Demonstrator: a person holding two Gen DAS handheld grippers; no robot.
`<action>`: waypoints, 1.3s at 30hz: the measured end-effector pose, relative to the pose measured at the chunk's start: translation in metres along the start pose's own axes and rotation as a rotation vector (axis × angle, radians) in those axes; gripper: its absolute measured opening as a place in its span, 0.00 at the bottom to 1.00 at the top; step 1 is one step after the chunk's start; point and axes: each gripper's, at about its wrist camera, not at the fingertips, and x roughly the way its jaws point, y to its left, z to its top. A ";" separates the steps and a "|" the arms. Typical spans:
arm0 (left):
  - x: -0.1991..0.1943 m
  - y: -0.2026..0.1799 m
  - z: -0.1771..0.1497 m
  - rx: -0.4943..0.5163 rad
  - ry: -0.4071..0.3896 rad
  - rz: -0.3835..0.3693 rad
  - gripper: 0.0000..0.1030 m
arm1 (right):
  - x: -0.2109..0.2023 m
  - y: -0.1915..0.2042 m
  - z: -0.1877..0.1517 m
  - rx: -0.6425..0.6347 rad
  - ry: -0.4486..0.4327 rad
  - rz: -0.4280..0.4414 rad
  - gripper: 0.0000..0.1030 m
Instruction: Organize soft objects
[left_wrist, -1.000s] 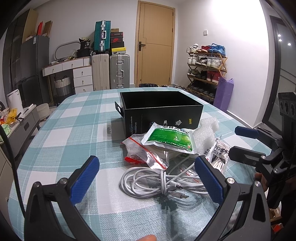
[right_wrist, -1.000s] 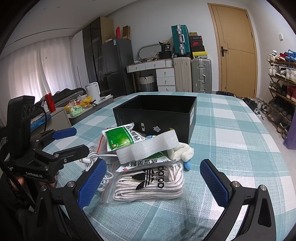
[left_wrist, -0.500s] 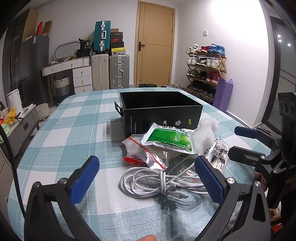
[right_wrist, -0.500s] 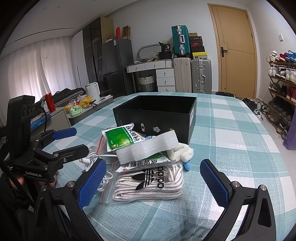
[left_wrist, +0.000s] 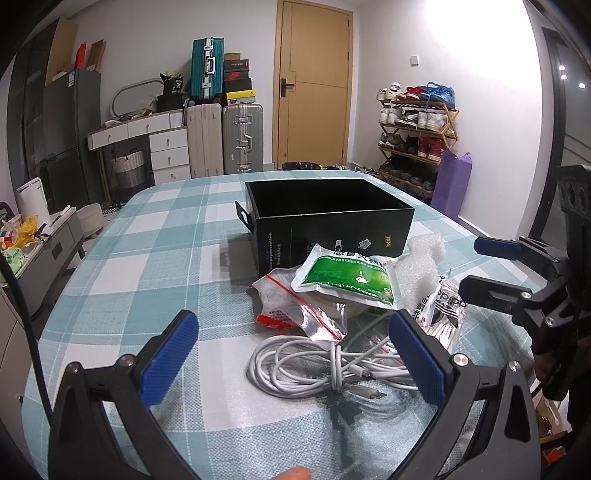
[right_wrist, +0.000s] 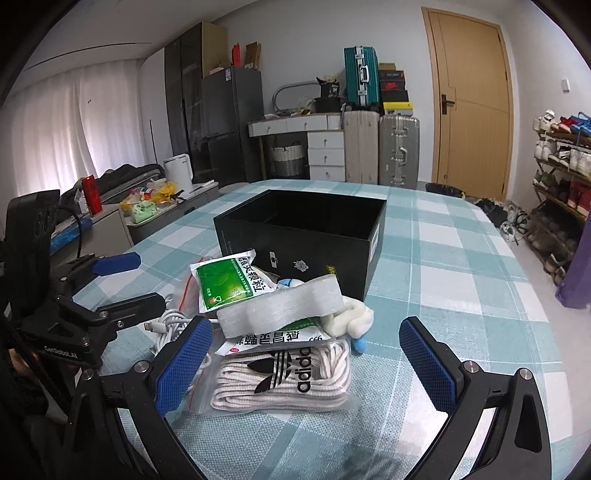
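The right gripper (right_wrist: 306, 360) has its jaws spread wide, nothing between the pads; just ahead of the left jaw sits a bagged bundle of adidas laces (right_wrist: 284, 380); past that a foam strip (right_wrist: 280, 304) on a green sachet (right_wrist: 229, 282); black box (right_wrist: 295, 236) farther out; the left gripper (right_wrist: 125, 280) off beyond the left jaw.

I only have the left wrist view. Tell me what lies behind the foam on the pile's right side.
Observer: A white cloth roll lies just past the foam strip, near the corner of the black box.
Operator: Report what the foam rests on.
Observer: It lies across a second medicine packet, which overlaps the adidas lace bag.
Operator: Give me the right gripper's line-up.
Observer: The right gripper is open and empty, and the lace bag lies on the table between its fingers.
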 end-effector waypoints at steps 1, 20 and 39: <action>0.000 0.000 0.000 0.008 0.003 0.001 1.00 | 0.001 0.000 0.002 -0.005 0.010 0.001 1.00; 0.011 0.009 0.000 -0.039 0.107 -0.097 1.00 | 0.017 0.002 0.008 -0.077 0.081 0.013 1.00; 0.021 0.009 -0.003 -0.039 0.172 -0.140 1.00 | 0.053 0.010 0.021 -0.189 0.190 0.137 0.65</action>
